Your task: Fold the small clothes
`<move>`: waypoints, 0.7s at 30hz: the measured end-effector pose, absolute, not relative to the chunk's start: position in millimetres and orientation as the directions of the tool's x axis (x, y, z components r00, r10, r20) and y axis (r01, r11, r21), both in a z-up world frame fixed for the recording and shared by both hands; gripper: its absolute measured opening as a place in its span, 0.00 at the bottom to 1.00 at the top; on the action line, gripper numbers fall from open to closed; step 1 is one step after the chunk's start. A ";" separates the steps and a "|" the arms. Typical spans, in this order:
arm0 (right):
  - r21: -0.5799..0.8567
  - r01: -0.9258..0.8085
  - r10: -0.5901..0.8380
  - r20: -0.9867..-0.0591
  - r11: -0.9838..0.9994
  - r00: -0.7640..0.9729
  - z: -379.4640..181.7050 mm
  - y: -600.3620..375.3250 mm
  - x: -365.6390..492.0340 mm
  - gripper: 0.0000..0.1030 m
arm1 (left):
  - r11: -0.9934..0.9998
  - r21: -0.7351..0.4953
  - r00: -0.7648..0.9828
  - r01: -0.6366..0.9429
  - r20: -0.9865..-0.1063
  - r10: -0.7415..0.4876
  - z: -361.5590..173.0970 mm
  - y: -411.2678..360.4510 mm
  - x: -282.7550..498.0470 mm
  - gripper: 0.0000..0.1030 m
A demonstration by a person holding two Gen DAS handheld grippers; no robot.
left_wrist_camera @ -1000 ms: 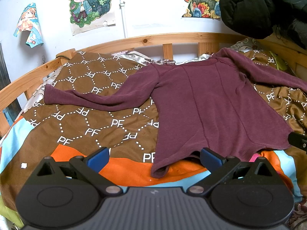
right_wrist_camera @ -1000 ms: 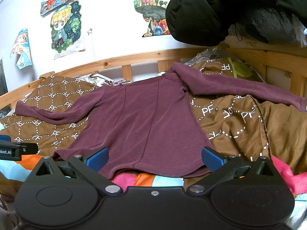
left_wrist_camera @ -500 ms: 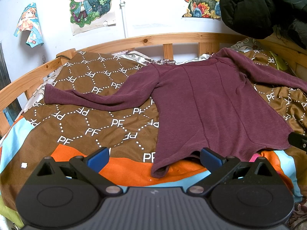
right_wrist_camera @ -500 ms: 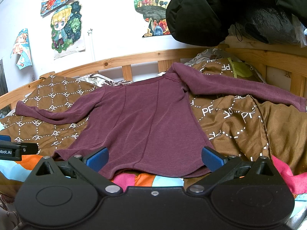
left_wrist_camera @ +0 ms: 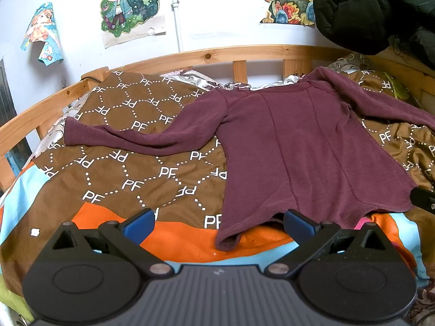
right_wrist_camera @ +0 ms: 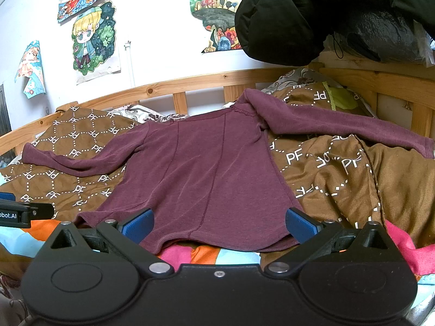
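Observation:
A maroon long-sleeved top (left_wrist_camera: 296, 149) (right_wrist_camera: 201, 174) lies spread flat on the bed, hem toward me, both sleeves stretched out to the sides. My left gripper (left_wrist_camera: 218, 224) hovers open just in front of the hem's lower left corner, nothing between its blue pads (left_wrist_camera: 138, 224). My right gripper (right_wrist_camera: 218, 224) is open too, straddling the hem near the lower right corner without gripping it. Each gripper's tip shows at the edge of the other's view: the right gripper (left_wrist_camera: 424, 199) and the left gripper (right_wrist_camera: 24, 213).
A brown patterned blanket (left_wrist_camera: 130, 168) covers the bed, bunched up at the right (right_wrist_camera: 367, 179). A wooden bed rail (left_wrist_camera: 217, 54) runs behind the top. A black jacket (right_wrist_camera: 312, 19) hangs at the upper right. Posters are on the wall.

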State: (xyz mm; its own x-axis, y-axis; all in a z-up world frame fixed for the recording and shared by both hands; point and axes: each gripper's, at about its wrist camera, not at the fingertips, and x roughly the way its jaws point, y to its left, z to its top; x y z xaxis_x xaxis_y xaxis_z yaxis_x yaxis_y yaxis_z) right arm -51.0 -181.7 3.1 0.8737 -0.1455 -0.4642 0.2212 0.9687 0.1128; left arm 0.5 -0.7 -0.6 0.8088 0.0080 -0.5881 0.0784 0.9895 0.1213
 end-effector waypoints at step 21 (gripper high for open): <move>0.054 0.438 -0.353 -0.508 0.897 0.786 31.9 -222.6 -35.0 1.00 | 0.961 0.267 0.763 0.064 -0.634 0.126 30.9 -11.0 58.3 0.99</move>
